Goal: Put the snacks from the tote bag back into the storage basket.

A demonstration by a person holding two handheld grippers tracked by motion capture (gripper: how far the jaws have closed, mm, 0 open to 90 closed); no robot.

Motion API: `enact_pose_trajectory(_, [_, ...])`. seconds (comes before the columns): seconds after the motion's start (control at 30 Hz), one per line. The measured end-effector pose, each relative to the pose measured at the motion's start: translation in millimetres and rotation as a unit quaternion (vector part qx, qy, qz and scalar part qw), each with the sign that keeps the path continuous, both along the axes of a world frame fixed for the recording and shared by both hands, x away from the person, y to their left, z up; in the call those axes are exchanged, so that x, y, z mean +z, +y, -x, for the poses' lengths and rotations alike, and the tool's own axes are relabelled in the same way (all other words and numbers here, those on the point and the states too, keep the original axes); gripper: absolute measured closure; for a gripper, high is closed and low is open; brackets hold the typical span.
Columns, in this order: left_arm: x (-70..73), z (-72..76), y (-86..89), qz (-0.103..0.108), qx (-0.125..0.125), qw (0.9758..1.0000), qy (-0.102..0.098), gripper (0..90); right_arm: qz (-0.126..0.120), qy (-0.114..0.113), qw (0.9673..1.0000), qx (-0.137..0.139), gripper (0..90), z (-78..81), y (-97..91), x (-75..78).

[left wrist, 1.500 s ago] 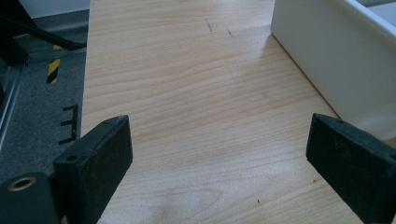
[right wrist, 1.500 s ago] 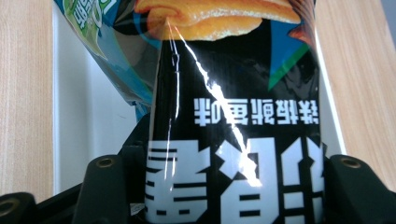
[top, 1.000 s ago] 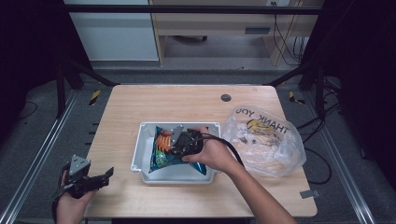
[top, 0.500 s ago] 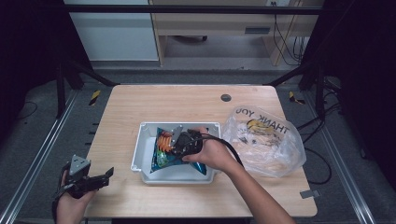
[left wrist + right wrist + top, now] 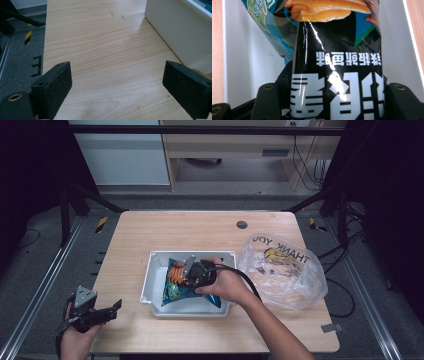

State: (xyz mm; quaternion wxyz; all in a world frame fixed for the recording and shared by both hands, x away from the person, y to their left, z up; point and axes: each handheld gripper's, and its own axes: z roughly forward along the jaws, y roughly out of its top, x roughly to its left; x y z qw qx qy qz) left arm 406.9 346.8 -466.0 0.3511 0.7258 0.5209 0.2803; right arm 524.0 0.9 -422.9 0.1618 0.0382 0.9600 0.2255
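Black jaws of the right gripper (image 5: 329, 100) are pressed on both sides of a snack bag (image 5: 337, 75), a glossy packet in black and blue with a picture of orange chips and white printed characters. The packet stands between the two jaws and fills the gap, so the grip looks firm. From the high view, the right gripper (image 5: 192, 272) and the hand behind it are over the white tray (image 5: 150, 285) in the middle of the wooden table (image 5: 200, 230), and the snack bag (image 5: 175, 287) lies inside this tray, close to its left half.

Compared with one second ago, almost nothing has shifted: the right hand has stayed over the tray at nearly the same place, the jaws remain closed on the packet, and the packet has not left the tray. I judge that the grasp is finished and the lifting has not yet begun; the next move would be to raise the bag out of the tray, perhaps toward the clear plastic "THANK YOU" bag (image 5: 285, 270) that lies just beside the tray on its right.

The left gripper (image 5: 107, 312) waits at the near left corner of the table, well apart from the tray. Its jaws are spread wide with nothing between them, above bare wood (image 5: 100, 50), with the tray wall (image 5: 180, 32) to one side.
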Motion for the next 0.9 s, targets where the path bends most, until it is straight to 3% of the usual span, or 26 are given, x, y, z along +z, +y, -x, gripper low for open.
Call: enact_pose_trajectory(0.9, [-0.6,-0.2,-0.8,-0.002,-0.006,1.0000,0.004,8.3,-0.007,0.007,0.9999,-0.007,38.0,-2.2,1.8,-3.9])
